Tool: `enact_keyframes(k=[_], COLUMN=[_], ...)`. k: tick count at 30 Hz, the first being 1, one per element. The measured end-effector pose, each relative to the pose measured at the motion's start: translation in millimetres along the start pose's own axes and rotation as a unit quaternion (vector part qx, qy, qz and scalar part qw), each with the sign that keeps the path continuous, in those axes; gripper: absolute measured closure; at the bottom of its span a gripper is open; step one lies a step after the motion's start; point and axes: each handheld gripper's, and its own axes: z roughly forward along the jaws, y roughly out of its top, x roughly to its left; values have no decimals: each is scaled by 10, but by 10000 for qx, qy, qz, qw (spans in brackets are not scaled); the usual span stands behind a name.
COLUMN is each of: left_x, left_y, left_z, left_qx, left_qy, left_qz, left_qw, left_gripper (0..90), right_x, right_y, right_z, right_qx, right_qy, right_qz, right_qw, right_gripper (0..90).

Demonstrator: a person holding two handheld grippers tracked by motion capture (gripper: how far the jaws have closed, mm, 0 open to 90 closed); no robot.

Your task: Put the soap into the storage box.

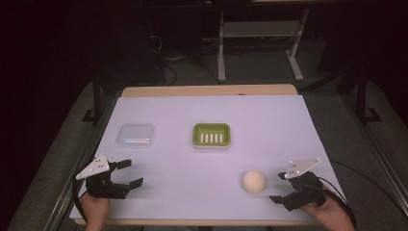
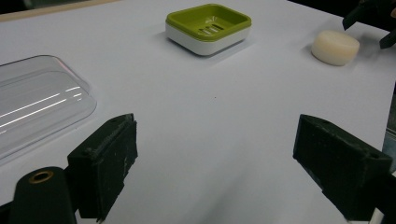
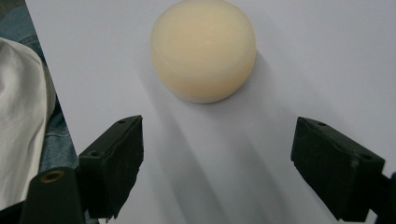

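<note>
Soap [image 3: 203,49] unmarked, before spread right claw [image 3: 217,170]

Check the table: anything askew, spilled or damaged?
Nothing stands out. The round soap lies flat on the white sheet, and the green soap dish and clear lid sit square. Both grippers are open, touching nothing.

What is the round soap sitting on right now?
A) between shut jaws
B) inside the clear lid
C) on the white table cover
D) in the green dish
C: the round soap lies on the white table cover, apart from the green dish.
</note>
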Motion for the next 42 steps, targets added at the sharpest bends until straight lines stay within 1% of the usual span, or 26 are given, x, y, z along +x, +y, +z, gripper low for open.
enact_keyframes(k=[1, 5, 8, 14, 15, 17, 20, 21, 23, 25, 26, 29, 30, 31, 32, 34, 35, 37, 38, 42], left_x=[0, 3, 10, 17, 16, 15, 19, 19, 18, 18, 18, 17, 14, 14, 16, 17, 17, 19, 21, 24], left_y=[-1, -5, -8, -11, -11, -10, -12, -12, -11, -10, -10, -11, -10, -10, -7, -7, -8, -7, -7, -8], left_z=[0, -5, -8, -18, -18, -20, -20, -20, -20, -20, -21, -21, -18, -18, -18, -16, -15, -17, -17, -21], left_qx=[-7, -13, -19, -10, -10, -17, -19, -19, -19, -20, -19, -35, -74, -74, -70, -56, -63, -57, -62, -79], left_qy=[-4, 3, 4, 19, 19, 19, 9, 9, 7, 4, 4, -9, -17, -17, -21, -26, -27, -28, -25, -24], left_qz=[0, -25, -38, -28, -25, -28, -35, -35, -30, -28, -31, -58, -101, -101, -80, -72, -84, -81, -80, -86], left_qw=[10000, 10000, 10000, 10000, 10000, 10000, 10000, 10000, 10000, 10000, 10000, 10000, 9999, 9999, 9999, 10000, 9999, 9999, 9999, 9999], left_gripper=[131, 131, 131, 131, 131, 131, 131, 131, 131, 131, 131, 131, 131, 131, 131, 131, 131, 131, 131, 131], right_x=[-2, -3, -17, -26, -30, -25, -20, -20, -16, -12, -13, -17, -21, -21, -17, -9, 0, 1, 12, 17], right_y=[18, 83, 129, 221, 263, 283, 354, 354, 399, 414, 447, 473, 508, 508, 520, 559, 571, 581, 604, 632], right_z=[12, 60, 93, 136, 158, 171, 235, 235, 284, 296, 326, 348, 375, 375, 382, 425, 436, 453, 487, 526], right_qx=[30, 86, 169, 222, 238, 247, 331, 331, 362, 386, 411, 411, 451, 451, 474, 566, 625, 654, 730, 785], right_qy=[16, 116, 113, 155, 181, 212, 229, 229, 289, 294, 323, 333, 332, 332, 340, 351, 365, 349, 368, 376], right_qz=[-46, -84, -93, -149, -232, -226, -355, -355, -449, -449, -498, -530, -591, -591, -586, -672, -670, -712, -743, -806], right_qw=[10000, 9999, 9998, 9995, 9993, 9992, 9986, 9986, 9979, 9978, 9974, 9972, 9967, 9967, 9966, 9955, 9951, 9947, 9939, 9929], right_gripper=[162, 159, 159, 152, 152, 152, 153, 153, 153, 153, 153, 153, 153, 153, 153, 153, 153, 153, 153, 156])
